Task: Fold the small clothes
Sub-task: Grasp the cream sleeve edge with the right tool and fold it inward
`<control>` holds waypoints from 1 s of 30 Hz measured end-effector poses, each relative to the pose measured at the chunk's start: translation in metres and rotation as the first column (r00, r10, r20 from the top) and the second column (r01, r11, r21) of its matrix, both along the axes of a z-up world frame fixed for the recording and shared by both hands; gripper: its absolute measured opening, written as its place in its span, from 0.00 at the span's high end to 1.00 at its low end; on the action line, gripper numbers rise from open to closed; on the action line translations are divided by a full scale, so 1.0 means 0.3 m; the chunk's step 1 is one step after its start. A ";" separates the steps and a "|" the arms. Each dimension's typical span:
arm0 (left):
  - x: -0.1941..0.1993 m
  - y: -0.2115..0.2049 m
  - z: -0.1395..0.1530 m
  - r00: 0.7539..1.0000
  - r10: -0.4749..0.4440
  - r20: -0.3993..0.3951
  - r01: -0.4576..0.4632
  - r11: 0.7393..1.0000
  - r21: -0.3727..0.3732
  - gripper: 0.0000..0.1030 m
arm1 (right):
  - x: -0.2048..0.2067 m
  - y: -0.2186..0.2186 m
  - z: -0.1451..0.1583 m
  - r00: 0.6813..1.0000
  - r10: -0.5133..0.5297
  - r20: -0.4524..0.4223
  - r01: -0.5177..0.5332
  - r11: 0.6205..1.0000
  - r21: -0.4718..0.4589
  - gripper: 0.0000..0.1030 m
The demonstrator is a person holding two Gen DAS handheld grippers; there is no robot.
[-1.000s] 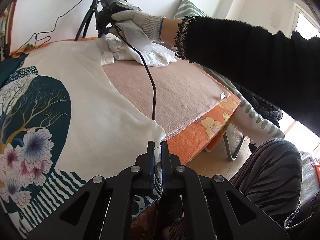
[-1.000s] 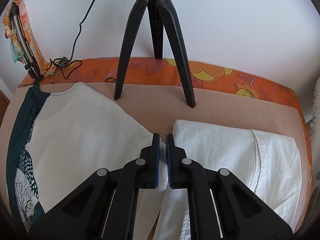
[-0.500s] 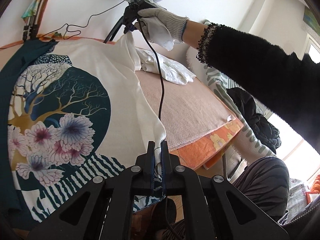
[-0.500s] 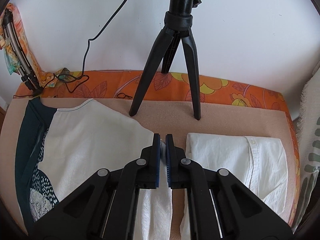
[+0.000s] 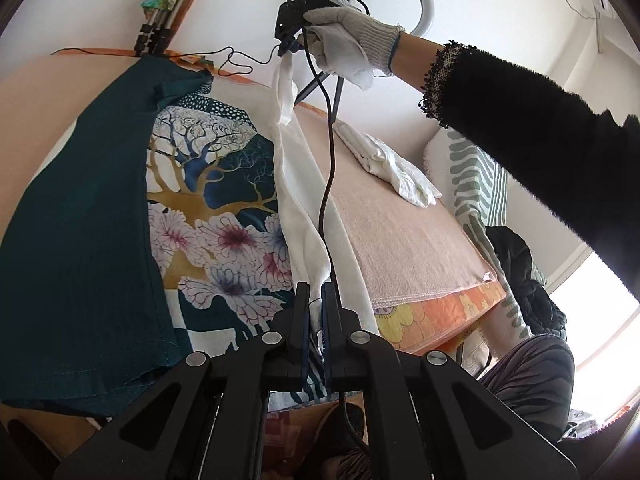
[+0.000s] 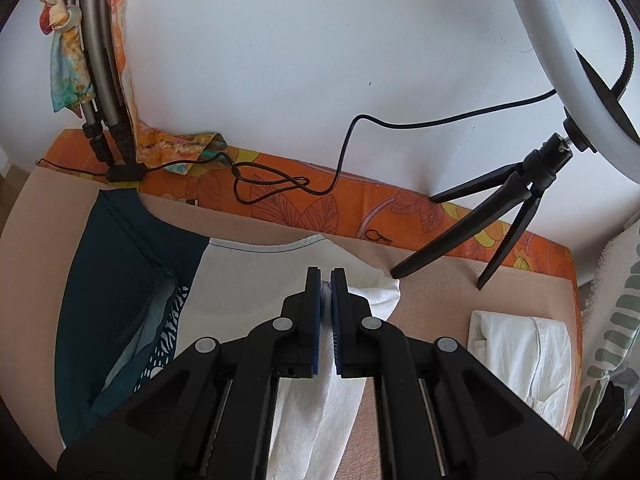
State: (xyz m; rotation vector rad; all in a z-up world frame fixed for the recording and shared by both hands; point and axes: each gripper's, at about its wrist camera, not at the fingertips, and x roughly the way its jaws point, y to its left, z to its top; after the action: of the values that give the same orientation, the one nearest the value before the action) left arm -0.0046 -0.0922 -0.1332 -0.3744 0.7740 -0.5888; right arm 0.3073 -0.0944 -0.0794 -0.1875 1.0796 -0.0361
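Observation:
A white and teal shirt [image 5: 208, 216] with a tree and flower print lies on the beige mat [image 5: 400, 224]. My left gripper [image 5: 315, 292] is shut on the near end of its white right edge. My right gripper [image 6: 326, 280] is shut on the far end of that edge, seen in the left wrist view at the gloved hand [image 5: 344, 44]. The white edge [image 5: 292, 168] hangs lifted between the two grippers, above the print. In the right wrist view the shirt [image 6: 256, 280] spreads below the fingers, teal side at left.
A folded white garment [image 6: 528, 352] lies at the mat's right end [image 5: 392, 160]. A ring light on a black tripod [image 6: 516, 200] stands at the back by the wall, its cable [image 6: 280, 184] looped on the orange cover. A striped cushion [image 5: 476, 184] leans at right.
Both grippers have carried the shirt's white edge up and leftward over the print. The right gripper has moved away from the folded white garment and the tripod.

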 end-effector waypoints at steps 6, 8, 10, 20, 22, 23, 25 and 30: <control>-0.003 0.054 -0.018 0.999 0.040 -0.007 -0.040 0.999 0.000 0.97 | 0.044 0.185 -0.082 0.998 0.056 -0.028 -0.056 0.998 -0.021 0.95; -0.002 0.071 -0.027 0.999 0.052 -0.014 -0.052 0.999 -0.001 0.97 | 0.056 0.226 -0.108 0.997 0.064 -0.037 -0.065 0.998 -0.028 0.95; 0.003 0.092 -0.037 0.998 0.062 -0.022 -0.062 0.998 -0.006 0.97 | 0.070 0.253 -0.131 0.997 0.066 -0.043 -0.067 0.997 -0.032 0.95; 0.010 0.112 -0.053 0.997 0.073 -0.038 -0.073 0.997 0.003 0.97 | 0.118 0.309 -0.211 0.994 0.077 -0.075 -0.073 0.996 0.059 0.94; 0.009 0.111 -0.042 0.996 0.081 -0.037 -0.080 0.997 0.019 0.97 | 0.105 0.299 -0.191 0.994 0.089 -0.065 -0.081 0.991 0.110 0.84; 0.006 0.111 -0.036 0.996 0.080 -0.034 -0.079 0.997 0.021 0.96 | 0.091 0.291 -0.172 0.994 0.093 -0.055 -0.086 0.989 0.124 0.68; -0.001 0.108 -0.020 0.997 0.080 -0.022 -0.079 0.996 0.038 0.92 | 0.048 0.266 -0.110 0.994 0.106 -0.011 -0.103 0.984 0.148 0.52; -0.041 0.123 0.030 0.996 0.084 0.006 -0.084 0.994 0.064 0.75 | -0.113 0.132 0.065 0.993 0.104 0.049 -0.113 0.953 0.280 0.49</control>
State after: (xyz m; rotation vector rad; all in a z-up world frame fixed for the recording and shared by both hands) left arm -0.0168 -0.0552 -0.1241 -0.3454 0.7685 -0.4848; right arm 0.2734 -0.0548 -0.0599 0.0123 1.0267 0.2128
